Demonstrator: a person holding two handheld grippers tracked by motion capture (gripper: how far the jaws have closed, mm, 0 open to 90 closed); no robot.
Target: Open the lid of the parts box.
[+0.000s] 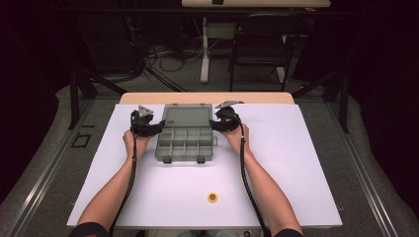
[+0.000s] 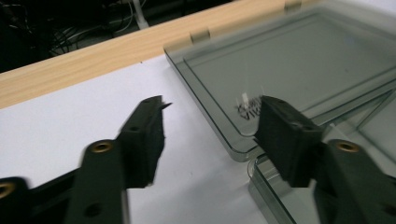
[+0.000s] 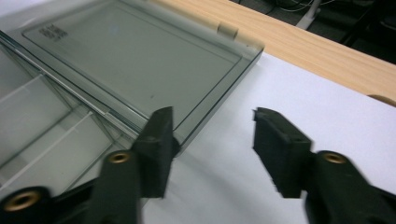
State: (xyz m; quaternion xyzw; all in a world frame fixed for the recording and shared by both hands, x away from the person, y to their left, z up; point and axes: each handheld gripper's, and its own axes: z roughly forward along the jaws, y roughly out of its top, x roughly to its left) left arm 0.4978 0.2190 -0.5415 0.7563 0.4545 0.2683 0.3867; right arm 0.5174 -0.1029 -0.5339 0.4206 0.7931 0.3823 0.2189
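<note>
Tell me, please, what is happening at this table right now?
A person holds the left gripper and the right gripper at either side of a grey compartment box whose lid lies open and flat. Both grippers' jaws are open, straddling the lid's corners. A small yellow ring sits apart, nearer the person.
</note>
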